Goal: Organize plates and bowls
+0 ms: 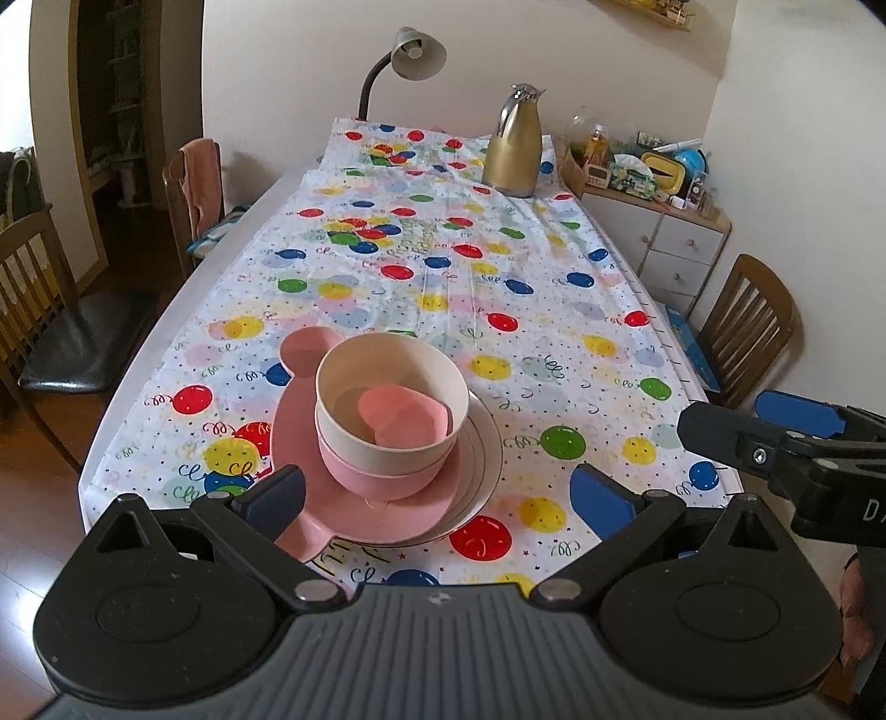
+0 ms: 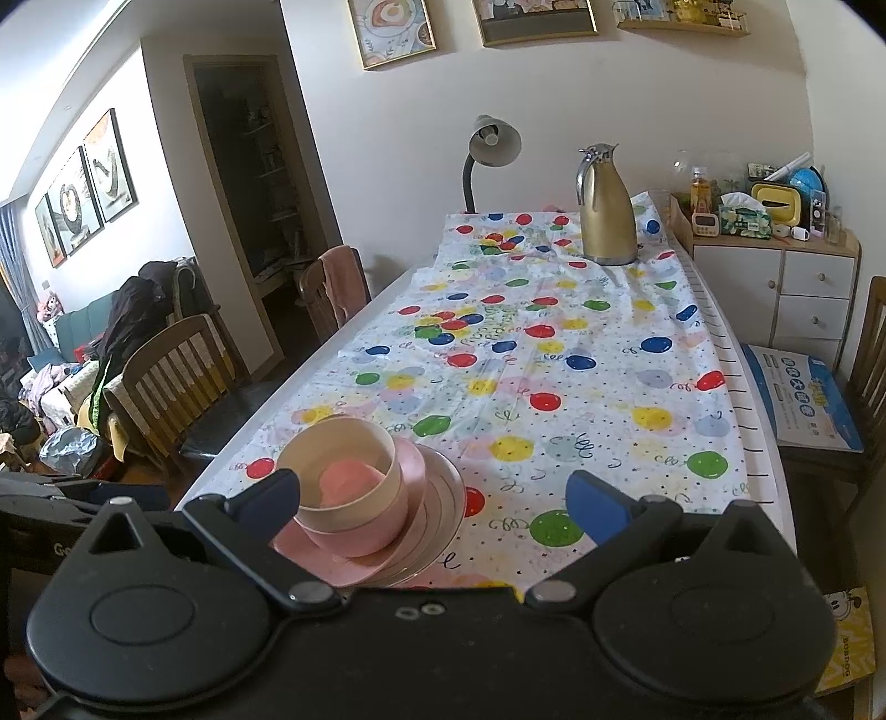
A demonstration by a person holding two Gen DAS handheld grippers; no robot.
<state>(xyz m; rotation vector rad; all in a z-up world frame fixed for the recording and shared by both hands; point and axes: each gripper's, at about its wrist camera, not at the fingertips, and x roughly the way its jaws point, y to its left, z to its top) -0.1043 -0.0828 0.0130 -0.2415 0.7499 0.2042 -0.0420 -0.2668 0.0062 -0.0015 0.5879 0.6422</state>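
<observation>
Between the spread fingers of the left gripper (image 1: 437, 495), which holds nothing, sits the whole stack, close to the near edge of the table (image 1: 183, 310); the right gripper (image 2: 434, 501) is likewise wide open and empty, hanging just to the right of the stack with only tablecloth (image 2: 554, 354) between its blue pads. The stack reads from the bottom up: a white plate (image 1: 482, 443) with thin rings near its rim, a pink plate (image 1: 293, 443) with two rounded ears, a pink bowl (image 1: 382, 479), a cream bowl (image 1: 387, 387) nested in it, and a small pink piece (image 1: 404, 415) lying tilted inside the cream bowl. What that piece is, a lid or a small dish, I cannot tell. Judged from this, the task looks nearly or wholly done: no plates or bowls can be seen loose elsewhere on the cloth. What may be left is squaring up, since the pink plate sits off-centre on the white one and the bowls lean a little. The bowls and pink plate look matte and smooth, likely light plastic or bamboo fibre; the white plate is glossy, probably ceramic. The balloon-print cloth is thin and creased. A gold jug (image 1: 512, 144) and a lamp (image 1: 415, 52) stand at the far end.
</observation>
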